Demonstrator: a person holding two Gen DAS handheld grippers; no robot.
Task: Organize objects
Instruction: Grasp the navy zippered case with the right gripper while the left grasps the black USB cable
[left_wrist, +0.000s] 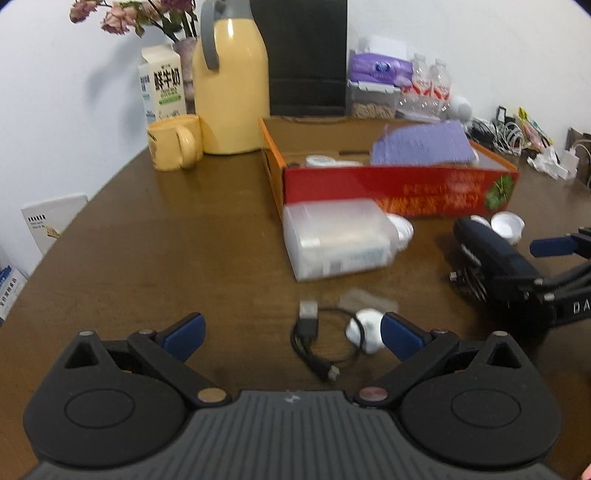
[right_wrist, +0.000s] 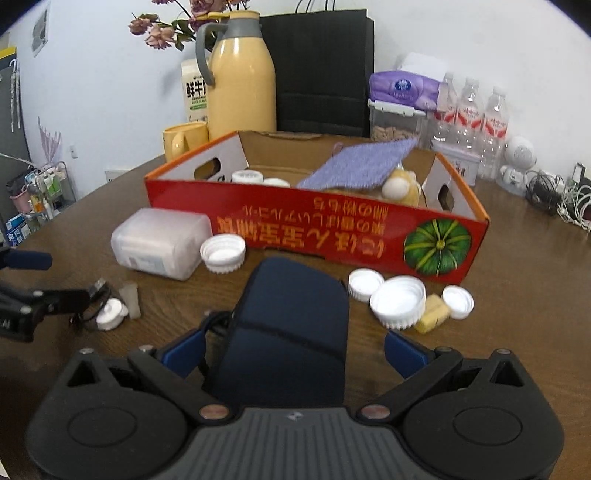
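Right wrist view puts the dark blue case between my right fingers, which are spread wide; the left pad looks to be against it, the right pad stands clear, so I cannot tell if I have hold of it. It sits just in front of the red box, with white caps beside it. Only this view shows the plush toy under the purple cloth inside the box. Left wrist view shows my left fingers wide open and empty above the worktop, a black USB cable and a white plug between them, and the clear plastic box touching the red box's front.
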